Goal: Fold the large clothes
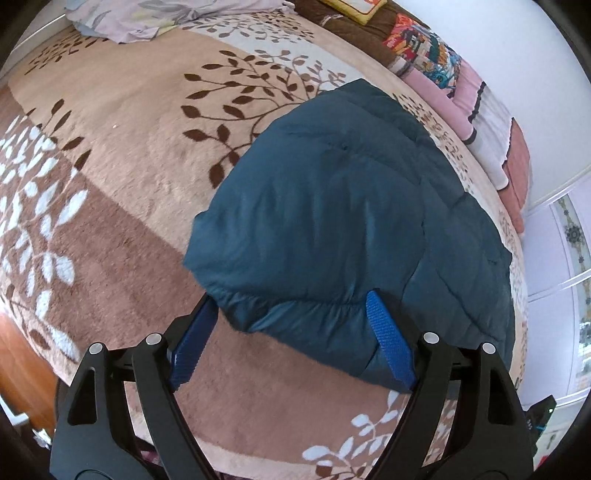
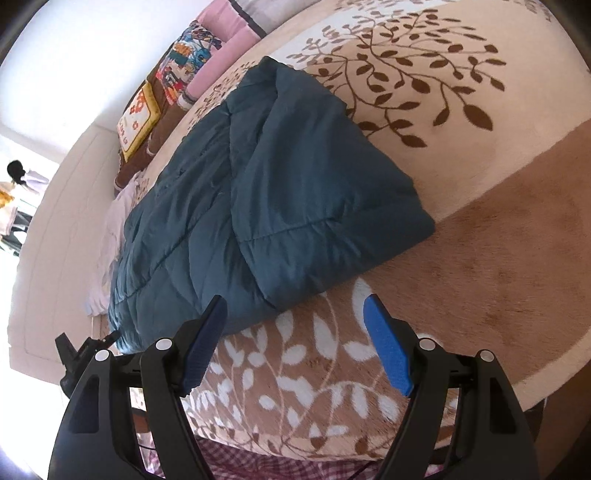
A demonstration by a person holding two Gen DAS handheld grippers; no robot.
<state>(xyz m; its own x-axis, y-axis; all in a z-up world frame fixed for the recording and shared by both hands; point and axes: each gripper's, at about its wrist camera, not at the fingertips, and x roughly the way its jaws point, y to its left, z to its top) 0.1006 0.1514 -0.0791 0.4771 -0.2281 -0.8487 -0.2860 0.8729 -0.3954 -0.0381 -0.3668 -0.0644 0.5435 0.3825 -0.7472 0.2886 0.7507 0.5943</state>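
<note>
A dark teal quilted jacket [image 1: 332,206] lies folded into a thick bundle on a beige and brown leaf-patterned blanket [image 1: 122,147]. My left gripper [image 1: 291,301] stands at the bundle's near gathered hem. Its jaws are wide and still spreading, with the hem corner between the blue pads [image 1: 391,343], which do not press it. In the right wrist view the same jacket [image 2: 258,192] shows its folded layers. My right gripper [image 2: 295,301] hovers open over the blanket [image 2: 498,240] just short of the jacket's near edge, nothing between its fingers.
Pillows and folded bedding [image 1: 432,55] line the bed's far side, and a lilac cloth [image 1: 147,18] lies at the far left. White fabric [image 2: 110,236] sits beside the jacket. A person [image 2: 22,177] stands far off. The bed edge runs just below both grippers.
</note>
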